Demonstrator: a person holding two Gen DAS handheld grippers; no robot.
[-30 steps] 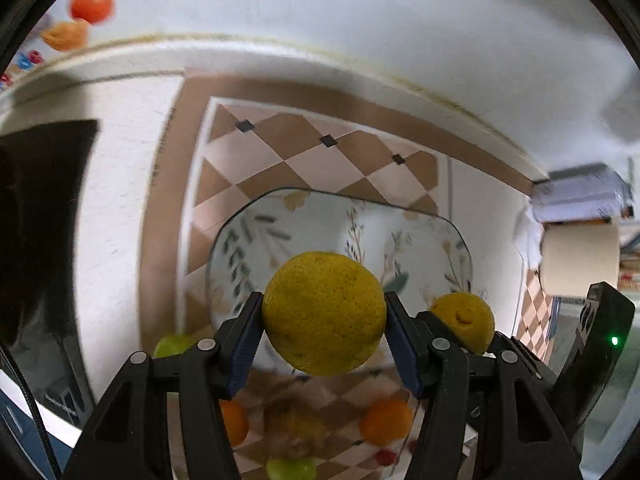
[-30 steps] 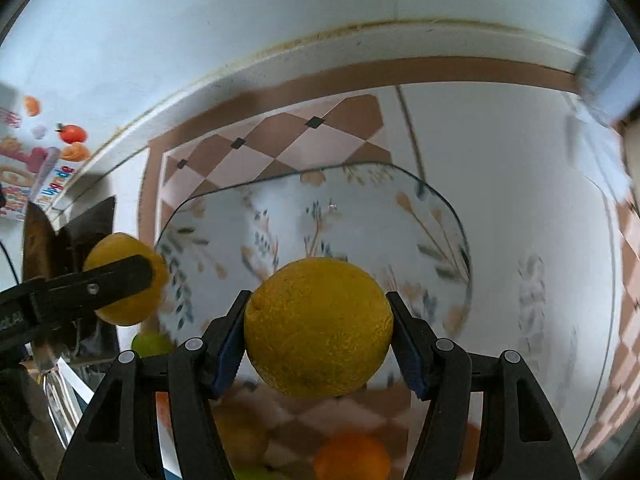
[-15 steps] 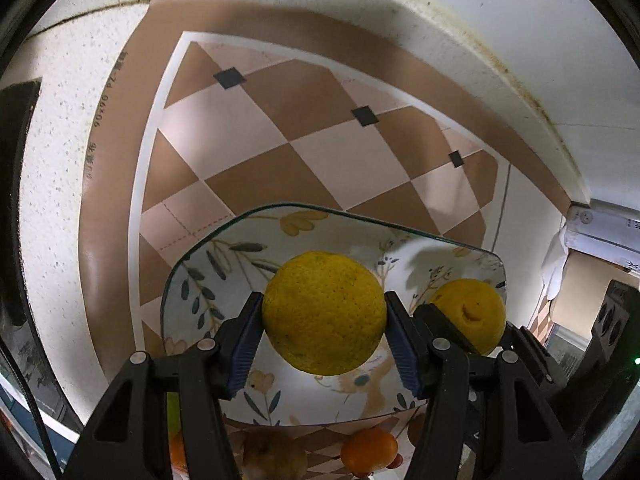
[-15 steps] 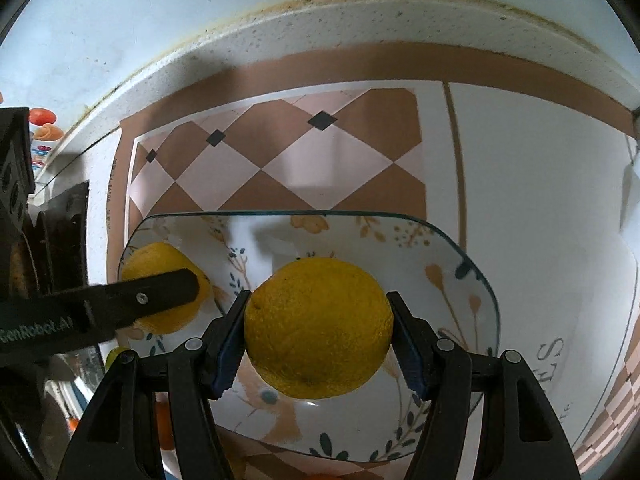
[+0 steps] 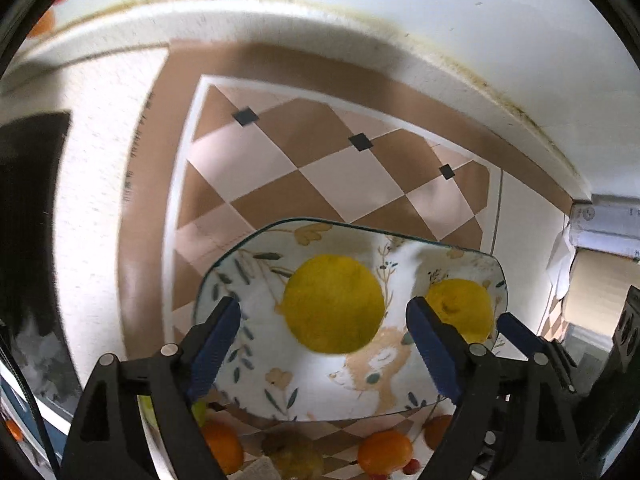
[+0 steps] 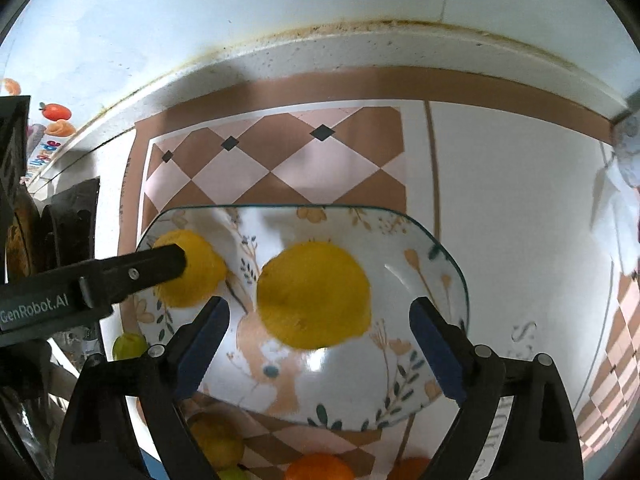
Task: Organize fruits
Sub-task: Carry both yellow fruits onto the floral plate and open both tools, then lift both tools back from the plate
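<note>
Over a kitchen counter (image 5: 92, 168) of pale speckled stone, I hold both grippers pointing down at a glass plate (image 5: 256, 248) printed with leaves, flowers and a small fawn-coloured animal. My left gripper (image 5: 324, 320) has just been opening: its blue pads (image 5: 216, 336) stand clear on either side of a yellow citrus fruit (image 5: 334, 304), which lies on the plate between them, touched by neither. My right gripper (image 6: 320, 316) has likewise just been opening, and a second yellow fruit (image 6: 312, 294) sits on the plate between its parted jaws, also untouched; in the left wrist view this second fruit (image 5: 460, 308) appears just beside the first, toward the plate's right end. The plate rests on a mat (image 6: 280, 160) of brown and cream diamonds with small dark squares at the crossings, edged by a broad brown band. Behind it, the counter meets a white wall (image 6: 280, 8) along a stained, yellowed seam. Loose fruit lies off the plate on the near side: oranges (image 5: 384, 452) and a green one (image 6: 128, 346), partly hidden by the gripper bodies. Dark shapes, too blurred to identify, stand at the counter's left end (image 6: 68, 224), and stickers of orange and red fruit (image 6: 56, 112) show on the wall beyond.
</note>
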